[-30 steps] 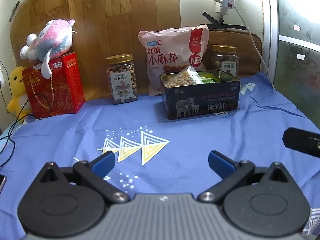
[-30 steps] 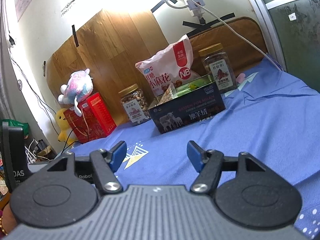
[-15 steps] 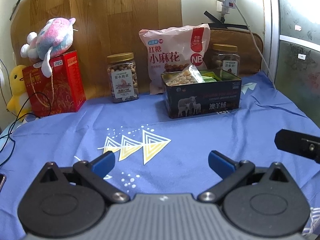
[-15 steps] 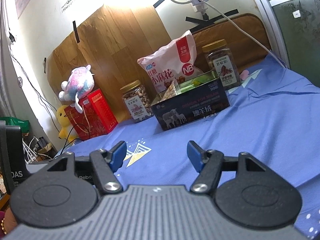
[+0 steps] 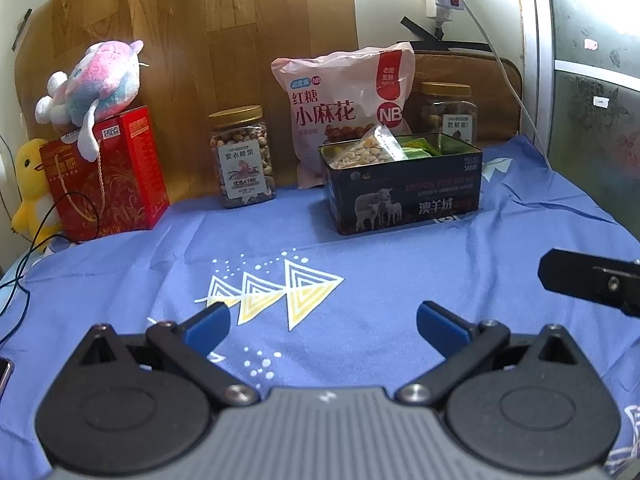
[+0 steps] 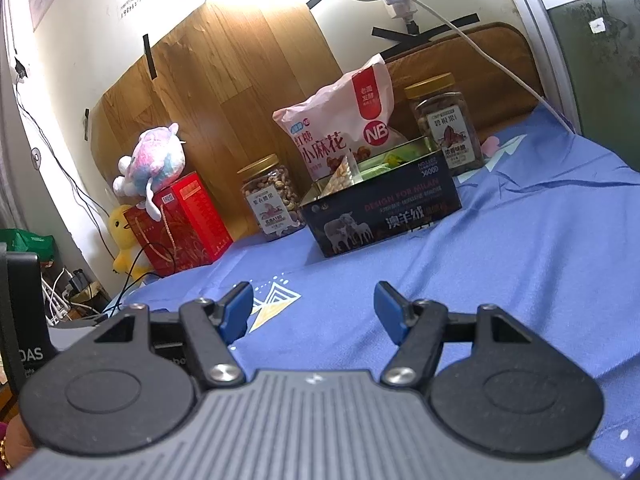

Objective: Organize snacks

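A dark tin box (image 5: 404, 192) (image 6: 384, 210) printed with sheep stands on the blue cloth at the back. It holds a clear packet of nuts (image 5: 368, 150) and green packets (image 5: 424, 151). Behind it leans a pink snack bag (image 5: 344, 108) (image 6: 340, 136). One nut jar (image 5: 242, 158) (image 6: 272, 200) is left of the box, another jar (image 5: 450, 114) (image 6: 444, 120) behind its right end. My left gripper (image 5: 322, 326) is open and empty, well short of the box. My right gripper (image 6: 314, 312) is also open and empty, low over the cloth.
A red gift box (image 5: 108, 176) with a plush toy (image 5: 96, 84) on top and a yellow duck (image 5: 30, 188) stand at the far left. Black cables (image 5: 24, 264) trail off the left edge. Part of the other gripper (image 5: 592, 280) juts in at the right. A white cord (image 5: 492, 48) hangs down the wall.
The right gripper drifted slightly toward the left, showing further into the left wrist view. Its own view of the snacks shifted a little. The left gripper kept still.
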`<state>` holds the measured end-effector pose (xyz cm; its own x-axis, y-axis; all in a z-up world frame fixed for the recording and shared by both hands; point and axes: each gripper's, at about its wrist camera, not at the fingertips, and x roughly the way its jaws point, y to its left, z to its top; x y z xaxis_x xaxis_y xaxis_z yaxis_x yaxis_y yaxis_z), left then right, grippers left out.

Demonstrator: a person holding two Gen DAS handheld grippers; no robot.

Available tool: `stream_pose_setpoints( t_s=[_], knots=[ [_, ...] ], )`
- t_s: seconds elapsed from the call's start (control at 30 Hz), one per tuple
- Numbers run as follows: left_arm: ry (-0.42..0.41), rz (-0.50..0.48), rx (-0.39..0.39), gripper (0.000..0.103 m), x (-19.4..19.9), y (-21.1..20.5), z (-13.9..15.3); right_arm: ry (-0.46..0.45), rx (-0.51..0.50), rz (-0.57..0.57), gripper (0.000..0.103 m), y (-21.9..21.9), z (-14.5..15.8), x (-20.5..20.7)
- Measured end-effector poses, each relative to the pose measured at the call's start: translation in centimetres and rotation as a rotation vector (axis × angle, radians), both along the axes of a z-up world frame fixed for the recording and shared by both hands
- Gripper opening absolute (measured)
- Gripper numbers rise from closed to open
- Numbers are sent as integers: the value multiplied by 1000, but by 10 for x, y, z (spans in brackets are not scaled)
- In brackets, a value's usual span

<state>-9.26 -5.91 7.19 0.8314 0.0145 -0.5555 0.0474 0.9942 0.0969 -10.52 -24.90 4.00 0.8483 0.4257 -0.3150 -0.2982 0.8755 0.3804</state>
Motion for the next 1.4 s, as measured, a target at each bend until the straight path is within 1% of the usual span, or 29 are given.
stream_pose_setpoints(
  t_s=[0.13,0.37,0.67,0.9,1.03,1.13,1.4],
  knots=[
    [5,6,4,103,2,0,-2,-6,-8,-8,69,2,0,-1],
    [25,23,49,103,7,-3,-7,1,-11,-17,69,2,-2,2],
    [30,25,54,103,6,-3,-9,8,-8,-27,69,1,-3,2],
    [60,28,52,103,8,0,-16,25,-5,-40,69,0,-8,3],
    [89,30,49,103,9,0,-20,36,-9,-44,71,0,-11,5],
    [98,34,55,103,9,0,-23,44,-8,-48,76,0,-14,6],
    [111,38,67,103,10,-2,-26,49,-9,-55,77,-1,-15,8]
  ],
)
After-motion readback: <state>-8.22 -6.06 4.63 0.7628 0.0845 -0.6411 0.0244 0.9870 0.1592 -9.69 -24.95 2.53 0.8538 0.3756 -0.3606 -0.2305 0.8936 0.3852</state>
